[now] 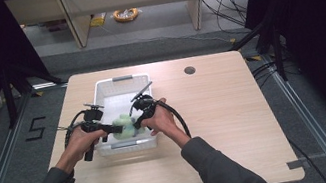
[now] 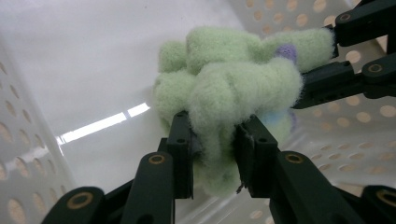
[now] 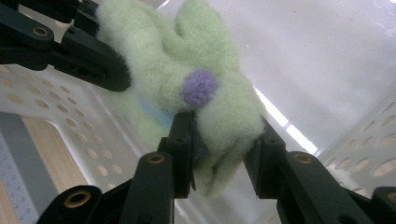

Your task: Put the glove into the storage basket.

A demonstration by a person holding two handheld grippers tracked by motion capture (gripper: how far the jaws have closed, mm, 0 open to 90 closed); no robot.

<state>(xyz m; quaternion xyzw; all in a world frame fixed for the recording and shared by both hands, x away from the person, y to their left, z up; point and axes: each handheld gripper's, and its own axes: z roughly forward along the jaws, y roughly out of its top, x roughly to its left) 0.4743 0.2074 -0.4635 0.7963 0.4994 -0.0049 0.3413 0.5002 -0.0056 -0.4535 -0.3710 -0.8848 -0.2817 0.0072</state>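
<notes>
From the high view, my left gripper (image 1: 106,128) and my right gripper (image 1: 139,121) met over the near end of a white perforated plastic basket (image 1: 121,81) on the pale wooden table (image 1: 220,112), with the fuzzy green plush toy (image 1: 124,125) held between them, just above the basket's floor.

In the left gripper view, my black hard jaws pinched a soft, fleecy lobe of the toy (image 2: 224,93); the pile bulged round the pads. The right gripper (image 2: 336,60) clamped the far side.

In the right gripper view, my jaws squeezed another rounded limb of the toy (image 3: 187,79), beside a small purple woolly knob (image 3: 200,87). The left gripper (image 3: 112,60) bit into the fluff opposite.
</notes>
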